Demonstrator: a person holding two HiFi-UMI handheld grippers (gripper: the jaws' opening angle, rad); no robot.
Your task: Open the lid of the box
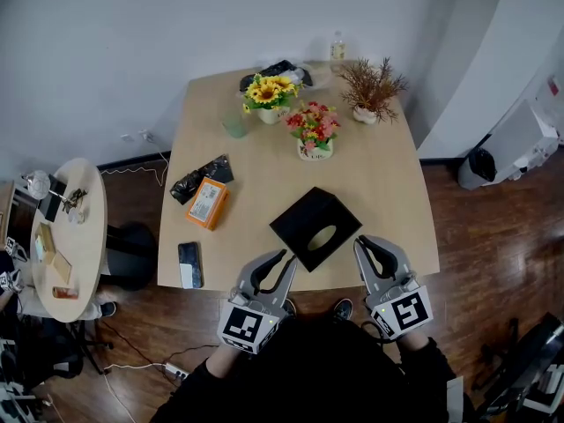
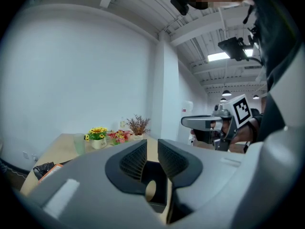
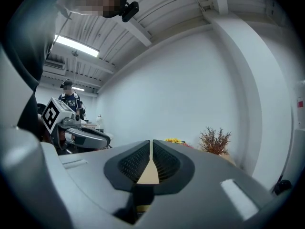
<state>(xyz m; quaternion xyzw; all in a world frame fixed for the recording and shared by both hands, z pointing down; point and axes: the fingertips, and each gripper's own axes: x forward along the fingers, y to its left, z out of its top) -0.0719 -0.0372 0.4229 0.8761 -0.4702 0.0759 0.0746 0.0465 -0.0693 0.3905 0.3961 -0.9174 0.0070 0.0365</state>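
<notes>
A black box (image 1: 315, 227) with an oval hole in its lid sits near the front edge of the wooden table (image 1: 379, 183). My left gripper (image 1: 288, 259) hovers just off the box's front left side. Its jaws stand a narrow gap apart with nothing between them. In the left gripper view the box (image 2: 155, 174) shows through that gap of the left gripper (image 2: 152, 149). My right gripper (image 1: 360, 241) hangs at the box's right corner, and I cannot tell if it touches. The right gripper (image 3: 151, 149) is shut and empty, with bare table beyond it.
An orange packet (image 1: 208, 203), a black bag (image 1: 201, 179) and a dark phone (image 1: 189, 263) lie on the left of the table. Sunflowers (image 1: 269, 95), pink flowers (image 1: 314, 129), a dried plant (image 1: 372, 86) and a glass (image 1: 235, 123) stand at the back. A round side table (image 1: 75, 245) is far left.
</notes>
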